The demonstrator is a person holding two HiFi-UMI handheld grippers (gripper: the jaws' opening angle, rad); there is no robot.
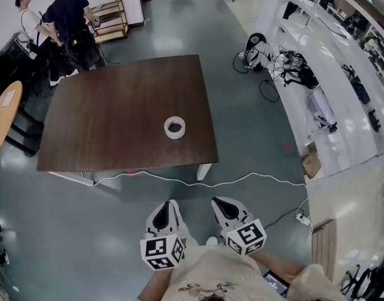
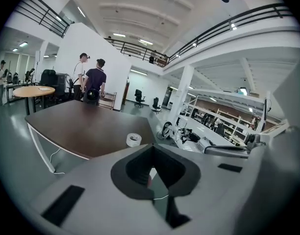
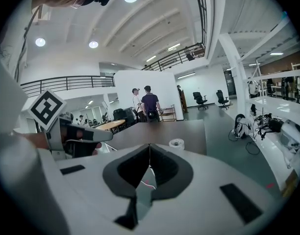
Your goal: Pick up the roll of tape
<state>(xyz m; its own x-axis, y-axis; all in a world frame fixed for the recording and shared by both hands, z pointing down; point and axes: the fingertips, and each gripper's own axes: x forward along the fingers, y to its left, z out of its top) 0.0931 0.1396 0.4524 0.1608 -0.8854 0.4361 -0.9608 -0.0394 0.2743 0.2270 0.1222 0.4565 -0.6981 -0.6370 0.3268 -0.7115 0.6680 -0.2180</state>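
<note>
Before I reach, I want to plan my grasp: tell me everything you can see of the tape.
The tape is a small white roll with an open core; its material can't be told. It lies flat, hole up, on the dark brown table, towards its near right corner in the head view. Only the table touches it.

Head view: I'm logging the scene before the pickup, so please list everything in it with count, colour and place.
Roll of tape: one, white, on the table, near right part.
Table: one, dark brown, centre.
Round table: one, light wood, left edge.
People: two, beyond the table's far left corner.
Shelf rack: one, wooden, by the far wall.
Cable: one, white, on the floor before the table.
Shelving: white, along the right.
Left gripper: white, jaws together, empty, bottom centre.
Right gripper: white, jaws together, empty, beside it.
</note>
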